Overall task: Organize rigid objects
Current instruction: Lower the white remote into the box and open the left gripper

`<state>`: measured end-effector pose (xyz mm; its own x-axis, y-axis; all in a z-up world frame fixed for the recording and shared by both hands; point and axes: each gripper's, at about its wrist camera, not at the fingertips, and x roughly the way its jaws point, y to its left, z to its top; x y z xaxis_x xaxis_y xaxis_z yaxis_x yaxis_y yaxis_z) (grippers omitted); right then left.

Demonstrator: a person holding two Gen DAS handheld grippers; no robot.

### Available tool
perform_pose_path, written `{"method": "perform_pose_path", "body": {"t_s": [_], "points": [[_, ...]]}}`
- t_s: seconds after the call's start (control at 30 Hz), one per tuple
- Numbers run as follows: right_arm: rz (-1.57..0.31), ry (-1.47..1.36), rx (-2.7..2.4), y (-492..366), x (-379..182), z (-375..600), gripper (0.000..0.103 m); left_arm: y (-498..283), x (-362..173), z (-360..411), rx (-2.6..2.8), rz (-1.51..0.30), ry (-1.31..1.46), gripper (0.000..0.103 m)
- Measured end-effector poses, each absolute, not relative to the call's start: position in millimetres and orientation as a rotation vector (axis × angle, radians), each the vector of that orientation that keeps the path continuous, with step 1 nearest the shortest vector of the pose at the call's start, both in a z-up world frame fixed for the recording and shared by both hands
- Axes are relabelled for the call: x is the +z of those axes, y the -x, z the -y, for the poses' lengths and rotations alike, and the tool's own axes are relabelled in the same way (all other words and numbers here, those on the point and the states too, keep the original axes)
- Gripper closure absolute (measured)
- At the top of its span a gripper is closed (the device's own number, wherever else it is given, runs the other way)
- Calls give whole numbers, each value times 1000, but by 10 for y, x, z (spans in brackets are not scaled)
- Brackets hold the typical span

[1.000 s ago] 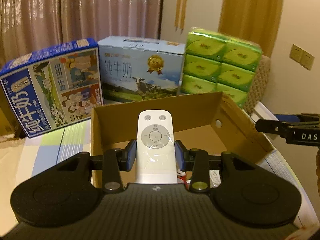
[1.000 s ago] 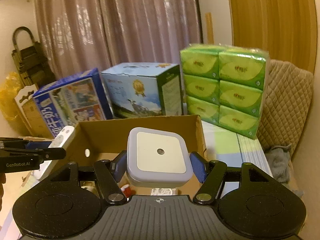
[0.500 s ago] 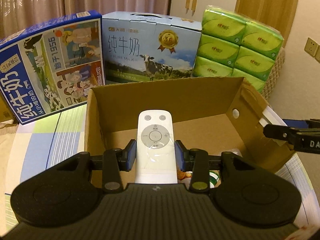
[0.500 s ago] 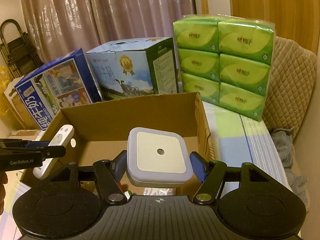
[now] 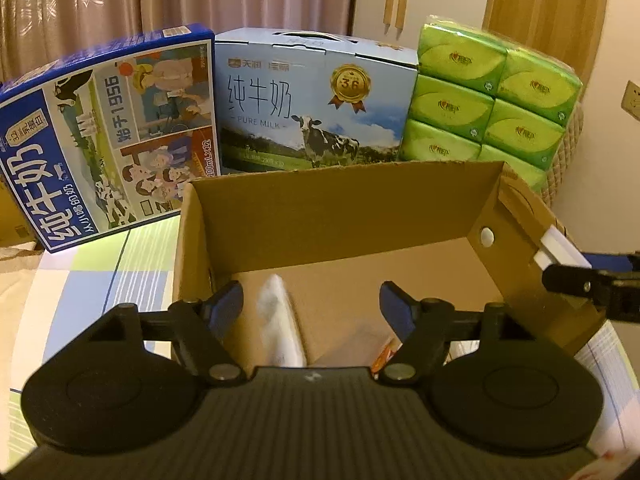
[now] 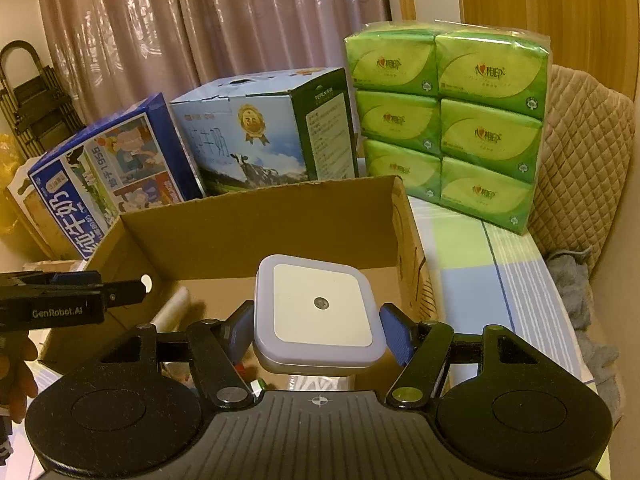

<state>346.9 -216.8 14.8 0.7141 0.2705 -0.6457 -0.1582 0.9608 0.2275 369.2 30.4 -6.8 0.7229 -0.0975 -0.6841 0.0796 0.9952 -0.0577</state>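
1. I see a surface covered in a checked cloth (image 6: pixel 472 264) of pale blue, green and white blocks with thin dark lines. Pink-brown pleated curtains (image 6: pixel 240 20) hang behind; a wooden panel (image 6: pixel 552 12) stands at the right.
2. A quilted tan cushion (image 6: pixel 588 152) sits at the far right, with a crumpled grey cloth (image 6: pixel 576 284) beside it.
3. Along the back stand a dark blue milk carton (image 5: pixel 108 136) tilted on its side, a light blue milk carton (image 5: pixel 316 108) with a cow print and gold medal, and a green tissue pack (image 6: pixel 448 120), glossy film, six bricks showing.
4. In front is an open cardboard box (image 5: pixel 340 208), plain brown corrugated walls.
5. My left gripper (image 5: pixel 312 308) has its blue-padded fingers spread wide and nothing between them. The white remote (image 5: pixel 280 328), long and slim, is blurred and lies inside the box at its left side, below the fingers.
6. My right gripper (image 6: pixel 318 330) pinches the night light (image 6: pixel 318 312): a square, rounded-corner white plastic unit with a pale lilac rim and a small dark dot at its centre. It is above the box's near right part.
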Motion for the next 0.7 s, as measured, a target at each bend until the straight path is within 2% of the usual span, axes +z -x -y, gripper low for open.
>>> {"method": "perform_pose_path", "body": {"t_s": [0.7], "points": [[-742,-157,241,-3462,151,2158,40,-3621,-70,-280,-113,-764,17,32]]}}
